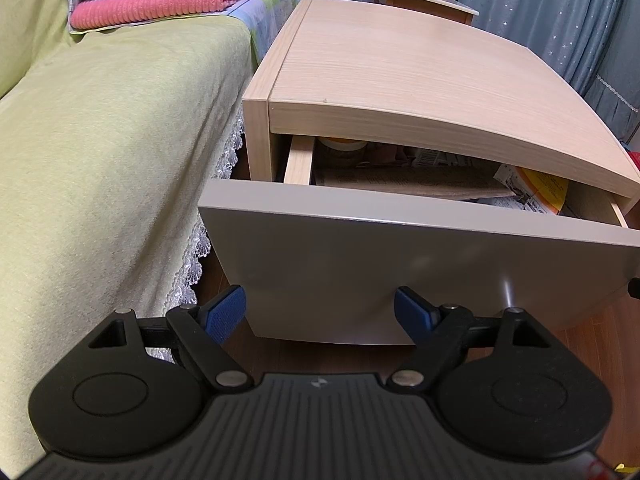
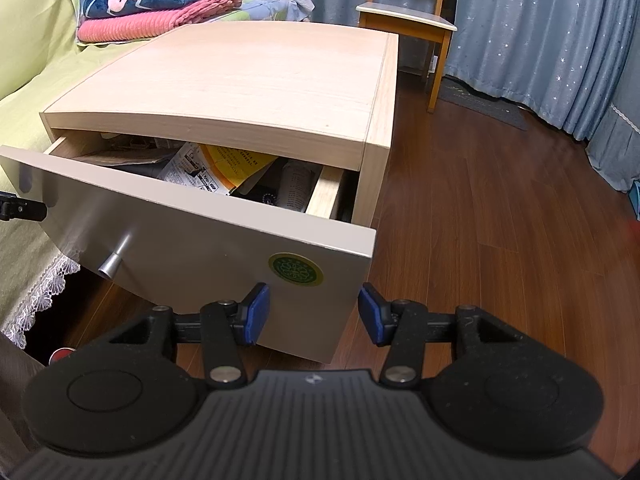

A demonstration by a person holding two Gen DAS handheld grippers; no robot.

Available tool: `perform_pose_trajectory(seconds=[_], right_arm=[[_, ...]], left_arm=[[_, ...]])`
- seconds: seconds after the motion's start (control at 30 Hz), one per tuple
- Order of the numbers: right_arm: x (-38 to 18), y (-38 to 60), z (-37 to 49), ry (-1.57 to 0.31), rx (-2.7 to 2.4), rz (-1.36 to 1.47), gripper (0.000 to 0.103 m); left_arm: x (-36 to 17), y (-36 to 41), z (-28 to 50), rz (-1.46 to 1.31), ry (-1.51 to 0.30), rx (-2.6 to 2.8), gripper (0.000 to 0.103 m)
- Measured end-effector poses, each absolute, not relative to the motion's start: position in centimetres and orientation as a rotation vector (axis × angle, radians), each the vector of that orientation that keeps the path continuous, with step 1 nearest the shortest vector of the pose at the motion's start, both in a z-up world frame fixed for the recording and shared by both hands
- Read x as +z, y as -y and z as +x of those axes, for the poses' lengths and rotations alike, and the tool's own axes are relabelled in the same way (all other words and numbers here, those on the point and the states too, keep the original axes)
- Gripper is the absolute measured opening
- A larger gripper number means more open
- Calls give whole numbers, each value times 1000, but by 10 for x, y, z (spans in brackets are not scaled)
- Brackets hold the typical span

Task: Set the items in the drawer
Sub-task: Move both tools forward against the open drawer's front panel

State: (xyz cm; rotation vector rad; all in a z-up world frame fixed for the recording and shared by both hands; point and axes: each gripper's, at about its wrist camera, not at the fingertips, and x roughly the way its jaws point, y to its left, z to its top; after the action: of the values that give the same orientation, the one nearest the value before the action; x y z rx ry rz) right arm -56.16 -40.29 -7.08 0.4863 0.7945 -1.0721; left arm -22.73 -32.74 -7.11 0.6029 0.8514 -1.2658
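Both the left gripper [image 1: 320, 312] and right gripper [image 2: 314, 312] hang released before the half-open drawer [image 2: 200, 232]; it looks rigid, best pulled by its small metal knob [image 2: 114, 262].

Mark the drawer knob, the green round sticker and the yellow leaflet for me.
drawer knob [image 2: 113, 262], right wrist view, on its silver shaft.
green round sticker [image 2: 295, 269], right wrist view, at its middle.
yellow leaflet [image 2: 236, 166], right wrist view, on its printed face inside the drawer.

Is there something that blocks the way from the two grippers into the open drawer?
Only the drawer's grey front panel: both grippers, left and right, sit low before it, jaws open and empty. The opening above is unobstructed, though papers already fill it.
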Motion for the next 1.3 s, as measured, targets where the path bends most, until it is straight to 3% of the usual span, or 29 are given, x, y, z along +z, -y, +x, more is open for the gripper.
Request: perform_pose_trajectory(seconds=[0.57,0.87,1.3], right_arm=[[-91,380,-527,-708,-988,694,45],[-96,382,-477,-645,-954,685,41],[-98,384,-468,-636,-1015,677,39]], left_arm=[[-77,339,-291,734,-831,-1309,82],[-85,352,-308,743,-813,-1306,76],[-91,355,-306,700,-811,-1296,76]])
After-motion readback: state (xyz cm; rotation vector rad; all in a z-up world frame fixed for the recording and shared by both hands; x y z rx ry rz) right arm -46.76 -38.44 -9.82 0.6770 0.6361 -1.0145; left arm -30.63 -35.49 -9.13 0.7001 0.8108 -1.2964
